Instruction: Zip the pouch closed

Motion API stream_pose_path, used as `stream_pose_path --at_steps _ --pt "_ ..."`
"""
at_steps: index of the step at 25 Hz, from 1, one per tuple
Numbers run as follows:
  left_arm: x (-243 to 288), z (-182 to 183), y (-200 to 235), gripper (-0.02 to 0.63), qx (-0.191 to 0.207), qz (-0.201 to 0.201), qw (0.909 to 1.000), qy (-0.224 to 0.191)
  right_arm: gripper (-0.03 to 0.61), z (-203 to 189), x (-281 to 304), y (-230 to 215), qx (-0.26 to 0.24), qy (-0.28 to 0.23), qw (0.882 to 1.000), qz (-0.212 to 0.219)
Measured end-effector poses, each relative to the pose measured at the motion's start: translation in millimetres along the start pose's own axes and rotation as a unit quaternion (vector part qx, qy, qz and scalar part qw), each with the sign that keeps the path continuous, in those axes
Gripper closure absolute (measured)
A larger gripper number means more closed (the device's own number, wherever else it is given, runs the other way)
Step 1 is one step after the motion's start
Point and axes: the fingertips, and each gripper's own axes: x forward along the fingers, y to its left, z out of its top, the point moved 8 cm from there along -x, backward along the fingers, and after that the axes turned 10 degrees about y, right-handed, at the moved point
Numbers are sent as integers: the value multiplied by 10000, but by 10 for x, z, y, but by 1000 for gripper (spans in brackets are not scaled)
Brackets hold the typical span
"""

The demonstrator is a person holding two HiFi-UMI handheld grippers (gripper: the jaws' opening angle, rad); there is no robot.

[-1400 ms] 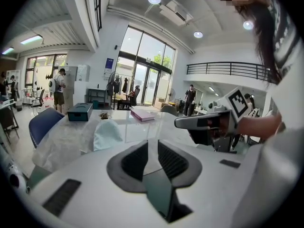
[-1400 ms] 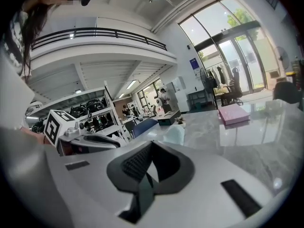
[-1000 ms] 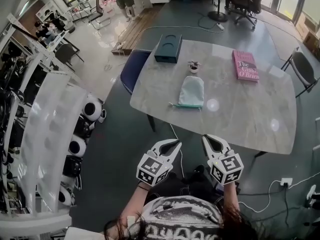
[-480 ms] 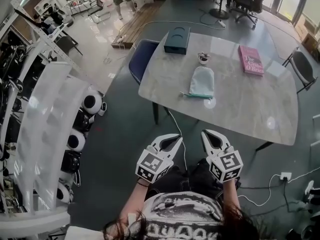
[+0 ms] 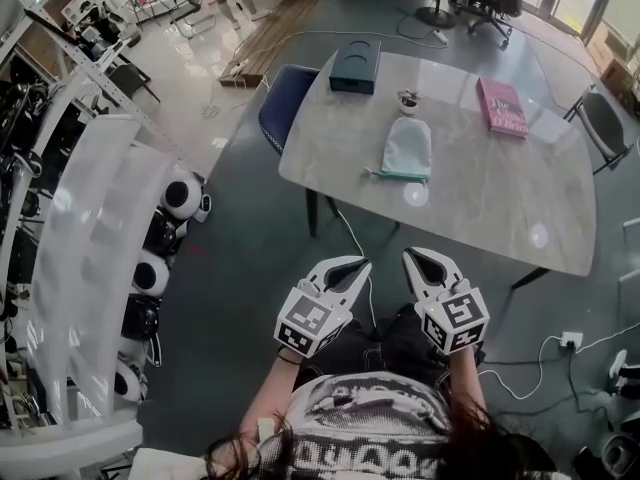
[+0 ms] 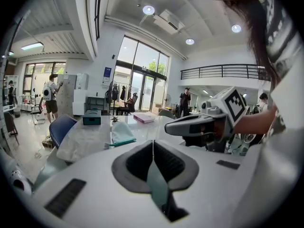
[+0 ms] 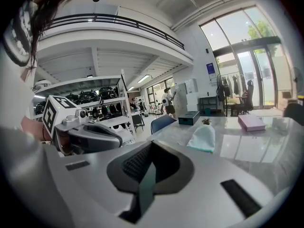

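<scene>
A pale mint pouch (image 5: 408,148) with a teal zip edge lies flat near the middle of the marble table (image 5: 480,218), its zip edge facing me. It also shows in the left gripper view as the pouch (image 6: 121,133) and in the right gripper view as the pouch (image 7: 203,138). Both grippers hang well short of the table, over the floor in front of the person's body. The left gripper (image 5: 358,265) is shut with nothing in it, its pads meeting (image 6: 153,144). The right gripper (image 5: 412,258) is likewise shut and empty (image 7: 151,146).
On the table stand a dark teal box (image 5: 355,66), a small potted plant (image 5: 407,100) just behind the pouch and a pink book (image 5: 502,105). A blue chair (image 5: 285,108) is at the table's left end. White shelving (image 5: 100,228) with round robot parts runs along the left.
The table and pouch sit higher and further right in the head view than a second ago. Both grippers have shifted slightly with the person and stay shut.
</scene>
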Motion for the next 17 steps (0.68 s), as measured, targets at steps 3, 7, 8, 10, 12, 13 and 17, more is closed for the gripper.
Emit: stream_pose_path --at_steps 3,7,8,10,12,13,17 --pt "9 -12 0 598 23 -22 10000 0 584 -21 22 16 -30 20 10000 8" --pt "6 -13 -23 598 76 -67 9999 21 584 -26 19 46 -59 29 10000 9" --pt "4 -15 -26 597 87 -75 9999 25 584 -28 20 52 -59 27 10000 8" --pt "1 -20 -26 598 106 -86 9999 33 584 -37 27 62 -61 28 10000 9" --pt "-7 -21 -21 597 116 -90 9999 40 584 -37 33 72 -81 37 10000 16" --pt "-10 -21 -16 598 117 -85 9999 44 584 -32 36 77 -99 39 9999 21" --pt "-6 -25 5 597 108 -44 9999 50 584 -10 46 82 -168 26 9998 50"
